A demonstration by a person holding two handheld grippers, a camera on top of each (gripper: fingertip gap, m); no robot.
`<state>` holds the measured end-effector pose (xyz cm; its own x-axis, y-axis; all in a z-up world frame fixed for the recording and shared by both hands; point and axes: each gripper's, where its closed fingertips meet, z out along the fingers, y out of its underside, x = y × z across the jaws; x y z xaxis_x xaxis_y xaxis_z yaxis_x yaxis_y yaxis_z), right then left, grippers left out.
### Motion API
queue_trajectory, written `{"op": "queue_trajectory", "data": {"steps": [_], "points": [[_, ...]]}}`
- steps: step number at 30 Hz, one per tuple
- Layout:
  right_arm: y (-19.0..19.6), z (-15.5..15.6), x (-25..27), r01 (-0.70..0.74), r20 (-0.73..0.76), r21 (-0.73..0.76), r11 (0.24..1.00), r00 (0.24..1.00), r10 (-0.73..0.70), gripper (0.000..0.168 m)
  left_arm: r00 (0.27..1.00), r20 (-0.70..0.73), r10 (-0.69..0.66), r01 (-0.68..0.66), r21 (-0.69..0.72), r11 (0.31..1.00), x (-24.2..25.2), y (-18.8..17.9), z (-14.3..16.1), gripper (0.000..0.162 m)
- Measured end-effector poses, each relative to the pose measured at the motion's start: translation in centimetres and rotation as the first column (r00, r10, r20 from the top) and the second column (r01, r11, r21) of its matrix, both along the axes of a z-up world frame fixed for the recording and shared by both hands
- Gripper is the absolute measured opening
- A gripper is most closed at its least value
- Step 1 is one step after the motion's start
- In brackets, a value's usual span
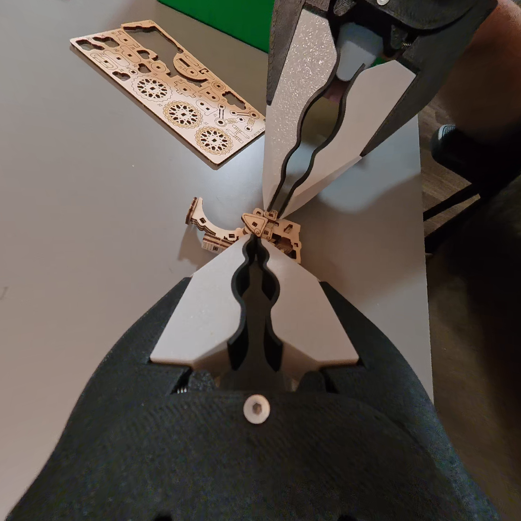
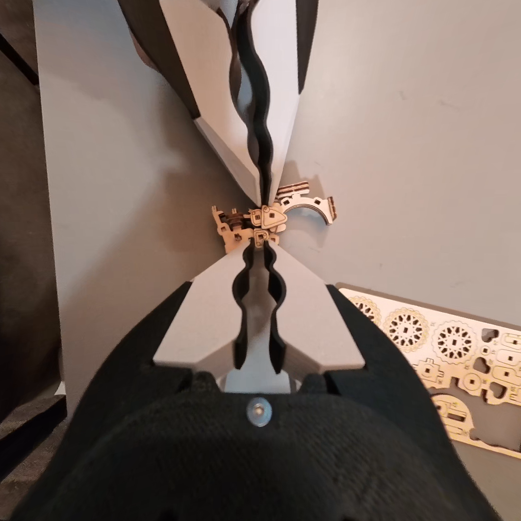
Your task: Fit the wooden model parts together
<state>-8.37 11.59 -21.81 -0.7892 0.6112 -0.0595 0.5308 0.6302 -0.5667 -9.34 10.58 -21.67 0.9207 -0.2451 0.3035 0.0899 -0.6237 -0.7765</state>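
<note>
While both fingers pinch the wooden model | grey table (part sheet aside) | dark floor

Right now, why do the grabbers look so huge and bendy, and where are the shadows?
Left wrist view: the wide lens swells the near left gripper; the wooden model casts a soft shadow leftward. Right wrist view: the right gripper bulges too, and the parts sheet looks pale and slightly blurred.

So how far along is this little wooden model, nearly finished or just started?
Partly built. Done: a small wooden assembly with a curved arch already slots together. In hand: the left gripper and right gripper both pinch it from opposite sides, seemingly pressing a small piece on. Left: the wooden parts sheet on the table still holds its wheels and many other pieces.
</note>
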Motion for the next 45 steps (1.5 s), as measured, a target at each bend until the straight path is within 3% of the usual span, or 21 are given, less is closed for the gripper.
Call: {"op": "queue_trajectory", "data": {"steps": [1, 15, 23, 27, 45], "points": [[-0.03, -0.01, -0.01, -0.001, -0.002, 0.010, 1.000, 1.000, 0.001, 0.005, 1.000, 0.001, 0.003, -0.003, 0.000, 1.000, -0.03, 0.00, 0.00, 0.000], [0.10, -0.29, 0.08, -0.009, -0.064, 0.043, 0.999, 0.998, 0.011, 0.009, 1.000, 0.008, 0.008, -0.008, 0.001, 1.000, 0.01, -0.03, 0.03, 0.000], [0.12, -0.23, 0.40, 0.010, -0.054, -0.050, 0.999, 0.998, -0.012, 0.013, 1.000, 0.019, 0.016, -0.016, 0.000, 1.000, -0.12, -0.03, 0.04, 0.000], [0.36, 0.21, 0.16, 0.033, -0.085, -0.077, 0.997, 0.996, -0.039, 0.000, 0.999, 0.029, 0.020, -0.020, 0.003, 1.000, -0.20, -0.02, 0.12, 0.000], [0.59, -0.05, -0.56, 0.120, -0.054, -0.117, 0.986, 0.990, -0.127, 0.000, 0.998, 0.041, 0.044, -0.045, 0.028, 0.999, -0.44, -0.11, 0.53, 0.001]]}}
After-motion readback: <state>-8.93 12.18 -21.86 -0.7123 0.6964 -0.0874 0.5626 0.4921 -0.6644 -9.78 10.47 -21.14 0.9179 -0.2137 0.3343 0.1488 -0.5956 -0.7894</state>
